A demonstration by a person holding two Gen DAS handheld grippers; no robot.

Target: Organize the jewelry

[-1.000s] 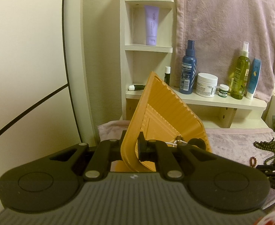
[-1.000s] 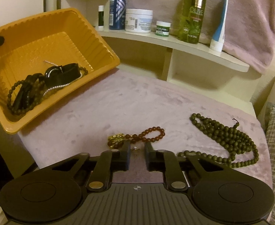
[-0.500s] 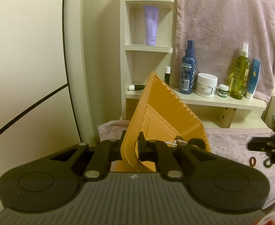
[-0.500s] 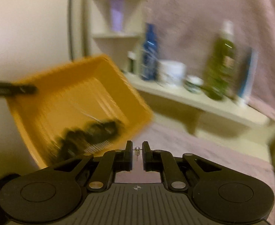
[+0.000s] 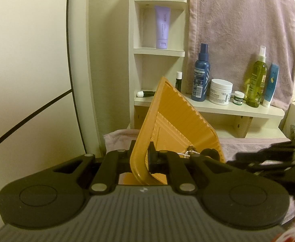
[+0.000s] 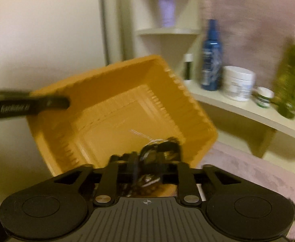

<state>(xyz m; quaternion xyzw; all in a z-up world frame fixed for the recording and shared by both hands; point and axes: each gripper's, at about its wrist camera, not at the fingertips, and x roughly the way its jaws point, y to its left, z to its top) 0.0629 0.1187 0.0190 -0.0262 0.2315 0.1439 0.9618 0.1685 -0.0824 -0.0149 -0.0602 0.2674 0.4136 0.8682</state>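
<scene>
My left gripper (image 5: 142, 159) is shut on the rim of an orange plastic tray (image 5: 175, 125) and holds it tilted up on edge. Dark beads and a thin chain (image 5: 191, 152) lie in its low corner. In the right wrist view the tray (image 6: 115, 117) opens toward me, with a heap of dark jewelry (image 6: 161, 147) at its low side. My right gripper (image 6: 147, 166) is over the tray's near rim with its jaws apart; blurred beads (image 6: 147, 181) show between and below them. The left gripper's finger (image 6: 26, 104) grips the tray's left rim. The right gripper (image 5: 268, 157) shows in the left view.
A white shelf (image 5: 217, 106) behind the tray carries a blue spray bottle (image 5: 201, 76), a white jar (image 5: 220, 91), a green bottle (image 5: 257, 80) and small tubes. A pink cloth (image 6: 248, 171) covers the table. A pink towel (image 5: 238, 30) hangs behind.
My right gripper lifted a brown bead bracelet off the pink cloth, swung left to the tilted tray, and its jaws have spread apart. The left gripper and tray stayed still.
</scene>
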